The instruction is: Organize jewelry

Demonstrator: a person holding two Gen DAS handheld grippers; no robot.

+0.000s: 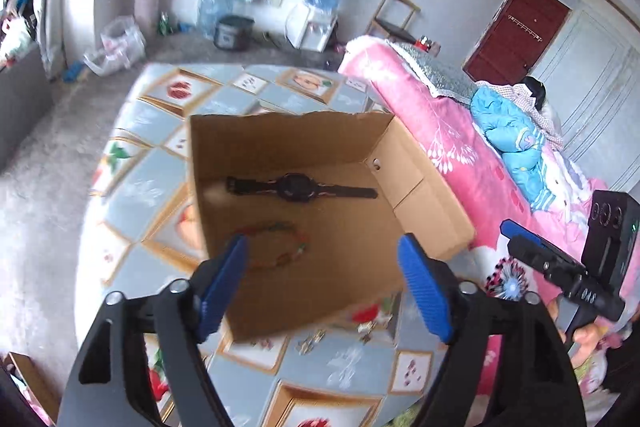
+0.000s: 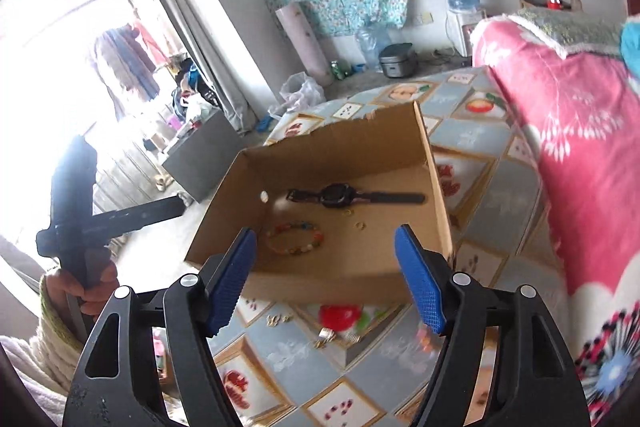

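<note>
Left wrist view: the left fingers (image 1: 322,283) are seen spread wide, with nothing between the blue pads (image 1: 224,283), and they are held above the near edge of the box (image 1: 280,143), tilted down into it. In the right wrist view the right fingers (image 2: 324,277) are likewise held wide and empty over the same near edge. No motion can be told from single pictures. Inside the box a watch (image 2: 352,197) is laid flat across the middle, and a bead bracelet (image 2: 296,237) is laid nearer the front wall; two small gold pieces (image 2: 360,225), probably rings or earrings, are seen just beside the watch. The box appears to serve as the collecting place, so its open top is kept facing both cameras. Outside it, on the patterned desk (image 1: 160,187), a few small gold pieces (image 2: 332,337) are left lying just in front of the box, with another pair (image 2: 276,319) close by. Those are judged to be the remaining jewelry, and the wide stance suits a next pick. To the right a pink bed (image 2: 580,147) is seen.
</note>
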